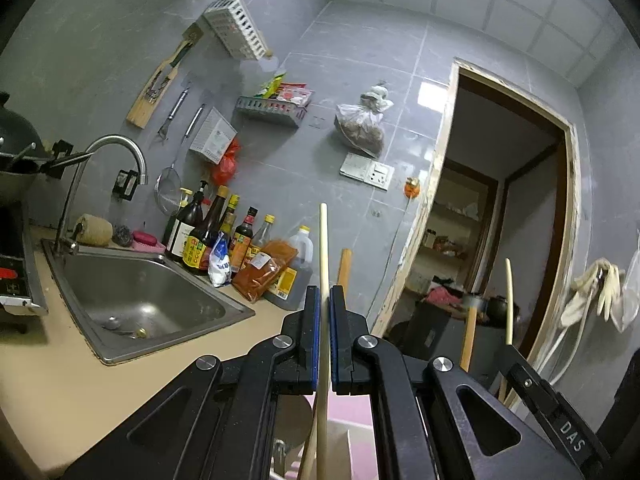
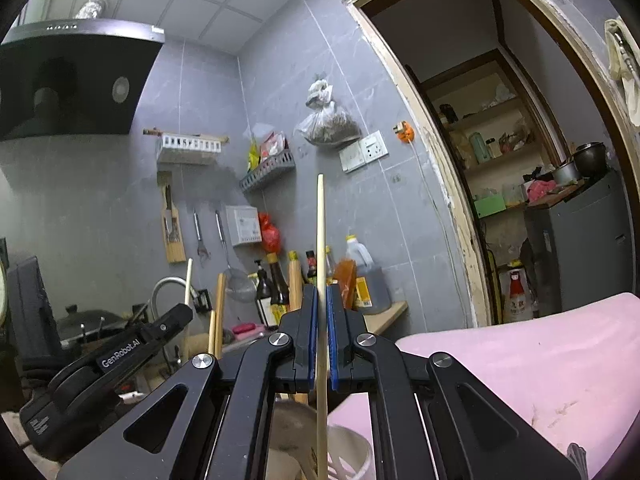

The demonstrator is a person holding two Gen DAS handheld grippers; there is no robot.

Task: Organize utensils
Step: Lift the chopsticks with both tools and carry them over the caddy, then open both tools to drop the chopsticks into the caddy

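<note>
Wood: each chopstick is pale, thin, stiff and light, likely smooth enough to swivel in a pinch.
Left gripper (image 1: 329, 300): clamped on a chopstick (image 1: 324, 264) standing upright, its lower end over the white utensil holder (image 1: 340, 452).
Right gripper (image 2: 322, 300): pinched on a second chopstick (image 2: 320, 240), also upright above the holder (image 2: 348, 452).
Hold point: mid-shaft, as now; judged steadier than near a tip.
Holder: stands beside the pink rack (image 2: 520, 360), other wooden handles already inside.

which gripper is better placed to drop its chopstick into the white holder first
Right, probably. The right gripper holds its chopstick upright above the white holder; the left wrist view barely shows it.
</note>
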